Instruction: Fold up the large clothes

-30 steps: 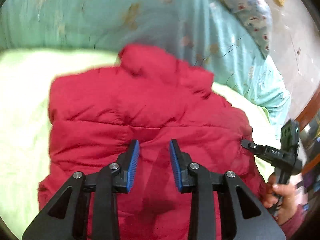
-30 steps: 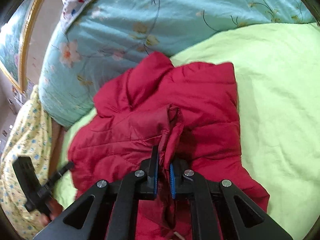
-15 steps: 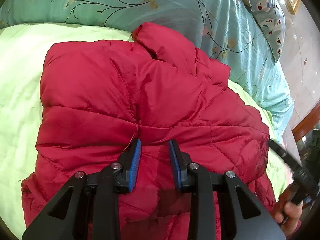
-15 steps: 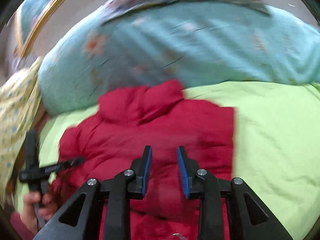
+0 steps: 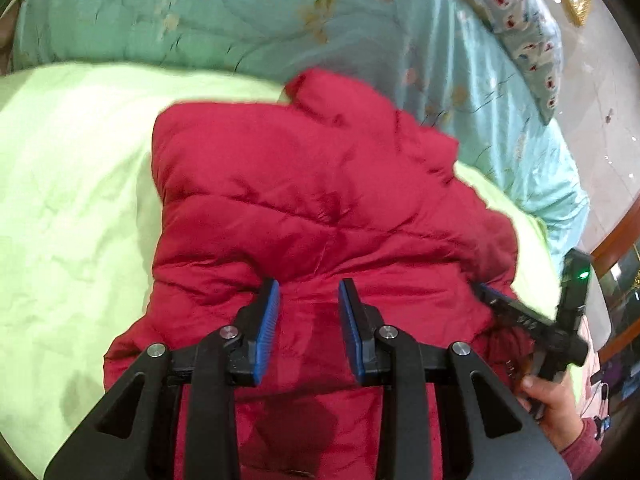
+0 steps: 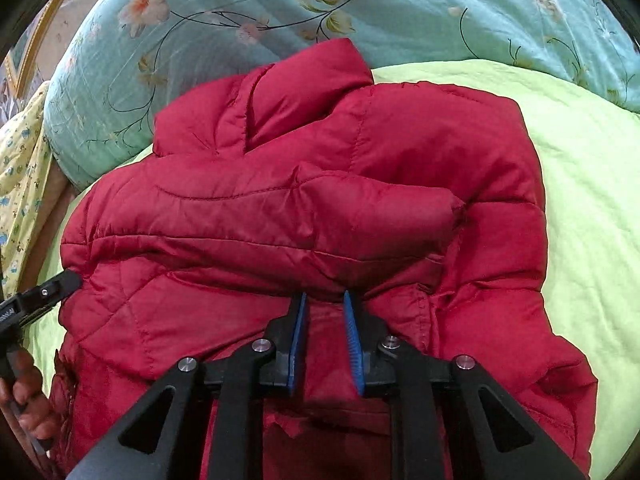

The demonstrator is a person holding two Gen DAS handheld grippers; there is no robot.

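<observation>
While both tools (left (image 5: 308, 284), right (image 6: 325, 294)) gape empty, the red jacket's (image 6: 320, 208) hem is cut off.

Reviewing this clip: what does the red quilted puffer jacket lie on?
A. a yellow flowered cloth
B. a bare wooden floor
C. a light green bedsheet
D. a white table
C: the red quilted puffer jacket rests on the light green bedsheet, which shows on both sides of it.

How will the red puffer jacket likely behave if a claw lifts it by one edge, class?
The jacket would probably flop and sag: its folded sleeve already slumps over the body. It is likely light for its bulk, given the puffy quilted panels. The shiny fabric looks slick, so a pinch may slip, and the padding may spring folds back open.
</observation>
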